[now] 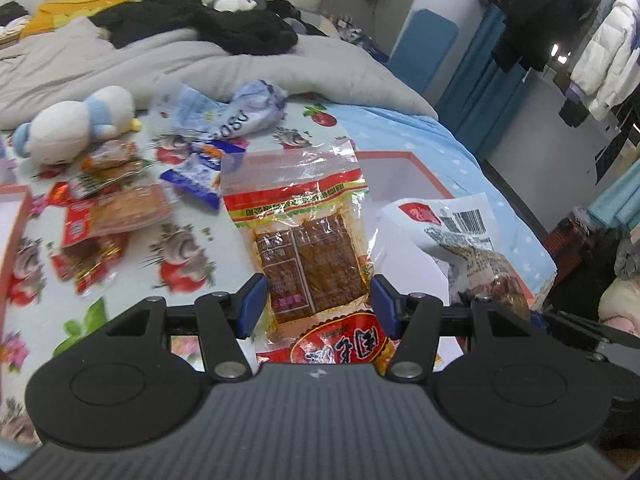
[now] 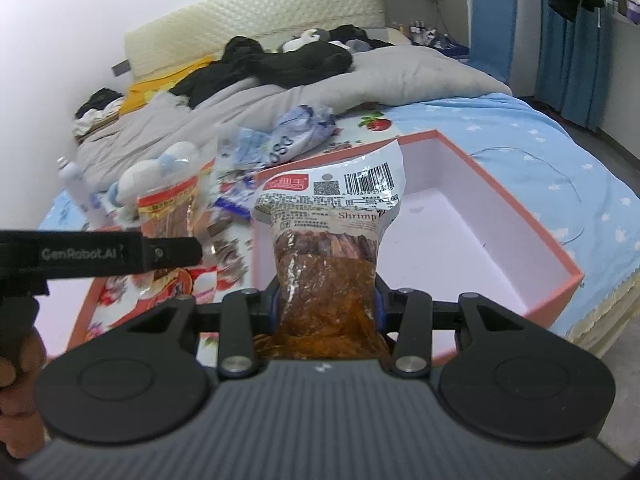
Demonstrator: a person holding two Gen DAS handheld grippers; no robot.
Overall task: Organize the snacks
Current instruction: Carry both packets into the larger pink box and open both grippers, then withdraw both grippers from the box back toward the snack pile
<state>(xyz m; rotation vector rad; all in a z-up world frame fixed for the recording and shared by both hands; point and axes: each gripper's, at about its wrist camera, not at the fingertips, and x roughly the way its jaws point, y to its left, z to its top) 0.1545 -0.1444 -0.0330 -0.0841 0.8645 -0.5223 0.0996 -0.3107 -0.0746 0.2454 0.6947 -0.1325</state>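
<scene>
In the left wrist view my left gripper (image 1: 318, 304) is shut on a clear red-and-yellow packet of brown slabs (image 1: 308, 248), held upright above the bed. The right wrist view shows my right gripper (image 2: 328, 308) shut on a shrimp snack bag (image 2: 332, 240) with a white barcode top. That bag (image 1: 460, 232) also appears to the right of the left one. An open coral-rimmed box (image 2: 532, 232), white inside, lies just beyond both packets. Loose red packets (image 1: 112, 216) and blue packets (image 1: 200, 172) are scattered on the fruit-print cloth to the left.
A white and blue plush toy (image 1: 76, 120) lies beside the snack pile. A second coral-rimmed tray (image 1: 16, 216) sits at the far left. A grey duvet (image 1: 200, 60) with black clothes covers the far bed. A hand (image 2: 16, 360) holds the left gripper's black body (image 2: 100, 254).
</scene>
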